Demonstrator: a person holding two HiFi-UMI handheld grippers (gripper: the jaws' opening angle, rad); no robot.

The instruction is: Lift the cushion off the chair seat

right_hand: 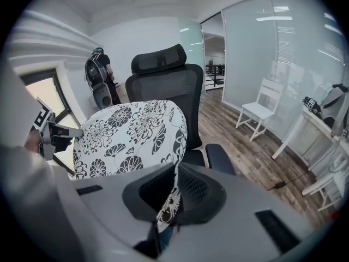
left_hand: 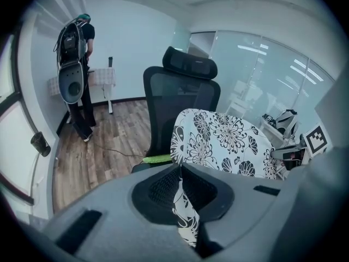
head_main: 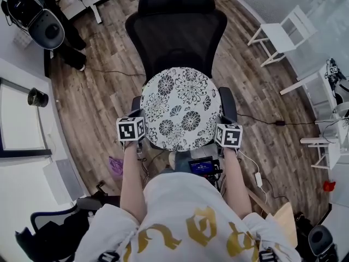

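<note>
Pinching cushion (left_hand: 223, 143): jaws shown only in gripper views.

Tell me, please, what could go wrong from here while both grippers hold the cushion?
1. The left gripper and the right gripper each pinch only a thin edge of the cushion, so the fabric could slip out.
2. An armrest lies close beside the cushion, and the rim might catch on it during the lift.
3. If one side slipped, the cushion would probably swing down from the other gripper.
</note>
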